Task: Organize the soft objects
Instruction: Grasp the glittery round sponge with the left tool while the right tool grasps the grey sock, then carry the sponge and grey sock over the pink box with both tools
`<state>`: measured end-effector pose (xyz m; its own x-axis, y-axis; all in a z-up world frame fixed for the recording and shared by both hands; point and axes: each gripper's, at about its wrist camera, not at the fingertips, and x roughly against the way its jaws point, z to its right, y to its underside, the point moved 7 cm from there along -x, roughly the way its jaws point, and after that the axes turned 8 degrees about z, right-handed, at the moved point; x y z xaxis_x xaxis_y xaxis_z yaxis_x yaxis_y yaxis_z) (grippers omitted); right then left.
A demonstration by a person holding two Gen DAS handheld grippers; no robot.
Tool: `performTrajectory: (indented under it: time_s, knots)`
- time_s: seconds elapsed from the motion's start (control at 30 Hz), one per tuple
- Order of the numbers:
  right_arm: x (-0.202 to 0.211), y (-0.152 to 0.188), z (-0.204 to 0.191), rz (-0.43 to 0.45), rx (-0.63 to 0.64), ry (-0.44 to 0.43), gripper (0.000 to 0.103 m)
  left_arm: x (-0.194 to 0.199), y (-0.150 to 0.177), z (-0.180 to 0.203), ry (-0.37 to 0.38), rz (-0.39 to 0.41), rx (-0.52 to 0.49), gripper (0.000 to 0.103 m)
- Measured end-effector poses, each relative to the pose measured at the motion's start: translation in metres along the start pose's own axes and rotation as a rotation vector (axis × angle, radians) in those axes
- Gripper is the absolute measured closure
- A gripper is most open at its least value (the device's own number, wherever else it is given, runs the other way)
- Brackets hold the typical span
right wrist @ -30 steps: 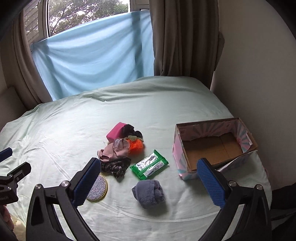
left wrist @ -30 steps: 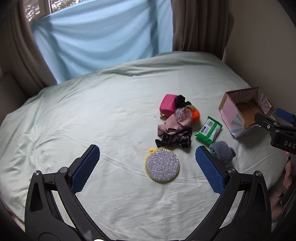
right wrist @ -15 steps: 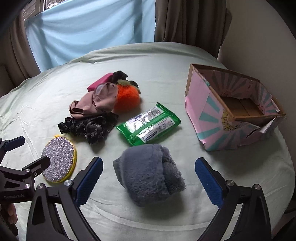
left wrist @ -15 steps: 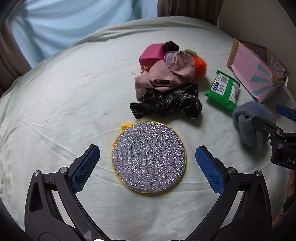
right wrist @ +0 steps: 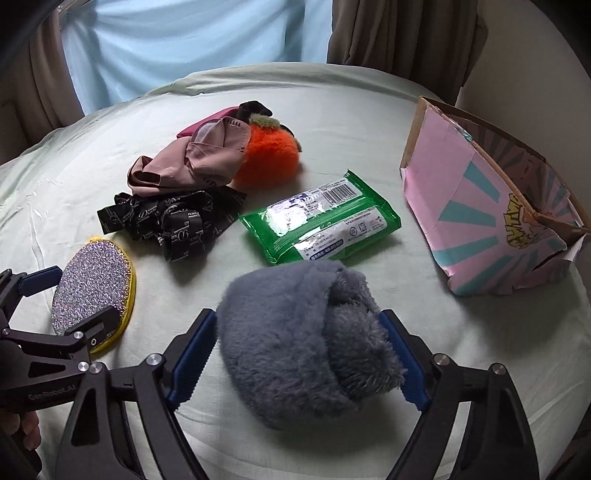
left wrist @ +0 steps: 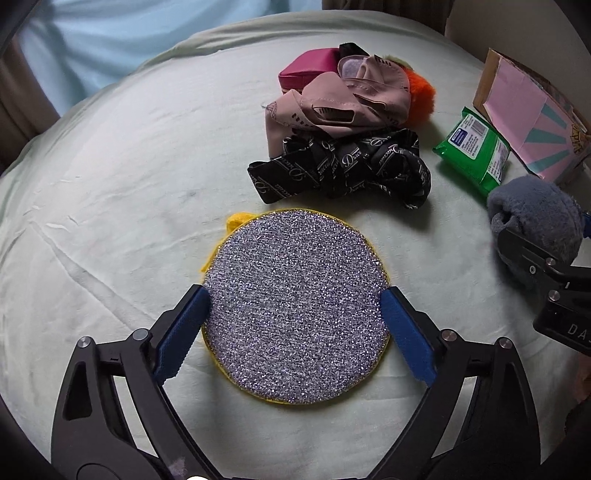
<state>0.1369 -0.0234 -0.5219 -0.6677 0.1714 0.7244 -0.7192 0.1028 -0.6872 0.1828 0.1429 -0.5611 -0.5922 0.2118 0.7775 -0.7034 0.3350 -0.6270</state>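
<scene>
Grippers (left wrist: 295, 295) (right wrist: 297, 328) open around glittery round scrubber (left wrist: 295, 306) and fluffy grey bundle (right wrist: 306, 339).

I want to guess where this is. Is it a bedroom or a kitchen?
Most likely a bedroom. Everything lies on a bed under a pale green sheet, and brown curtains hang behind it beside a light blue cloth. Nothing kitchen-like shows.

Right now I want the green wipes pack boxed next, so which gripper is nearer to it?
Right. The right gripper straddles the grey fluffy slipper just in front of the wipes pack; the left gripper brackets the glitter scrubber pad, farther off.
</scene>
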Motion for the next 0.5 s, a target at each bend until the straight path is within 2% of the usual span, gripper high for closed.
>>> performTrajectory:
  time_s: [0.13, 0.23, 0.5]
  knots:
    - [-0.013, 0.005, 0.001, -0.025, 0.014, 0.02, 0.02, -0.002, 0.002, -0.002, 0.013, -0.004, 0.003, 0.015]
    - [-0.015, 0.004, 0.004, -0.017, 0.006, 0.022, 0.027, -0.002, 0.003, -0.004, 0.01, -0.008, -0.009, 0.022]
    - [-0.008, -0.002, 0.008, 0.008, -0.019, 0.046, 0.043, 0.001, 0.001, -0.018, -0.018, -0.002, -0.003, 0.047]
